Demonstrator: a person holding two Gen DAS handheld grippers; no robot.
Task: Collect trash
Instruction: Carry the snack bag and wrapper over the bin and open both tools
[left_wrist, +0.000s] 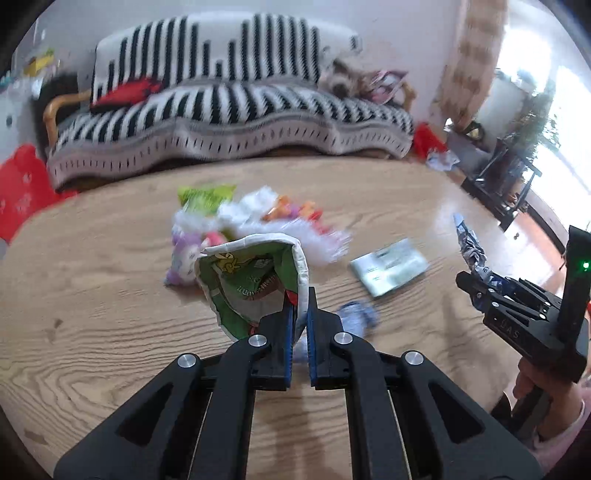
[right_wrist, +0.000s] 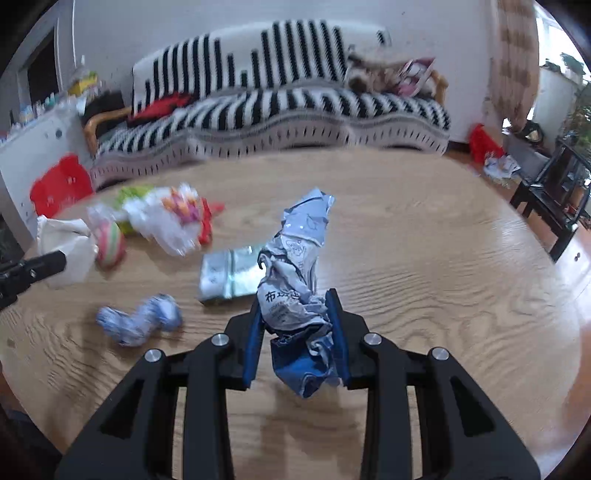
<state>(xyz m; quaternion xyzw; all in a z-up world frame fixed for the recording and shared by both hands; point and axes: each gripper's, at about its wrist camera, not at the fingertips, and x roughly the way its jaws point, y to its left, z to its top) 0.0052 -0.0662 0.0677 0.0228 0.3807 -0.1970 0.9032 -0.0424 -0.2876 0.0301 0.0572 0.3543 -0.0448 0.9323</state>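
So both tools are busy right now. The left tool has its blue pads pinched nearly together on the edge of a green and white snack bag, which hangs open above the wooden surface with the printed inside facing the camera. In the right wrist view you only catch the tip of that tool at the left edge, with the bag's pale outside next to it.

The right tool is clamped on a crumpled blue and white wrapper. The wrapper sticks up tall between the two fingers, twisted, with a darker blue bit bulging out below the pads. From the left wrist view you can see the same wrapper poking up out of the right tool, off the surface, with the person's hand gripping the handle underneath.

Still lying on the surface: a small crumpled blue and white wad near the left tool, a flat silvery packet just behind the held wrapper, and a blurry heap of clear plastic and colourful wrappers further back on the left, with a lime green packet at its far side. Motion blur makes the heap hard to sort out.

Behind all that there's a sofa with a black and white striped cover.
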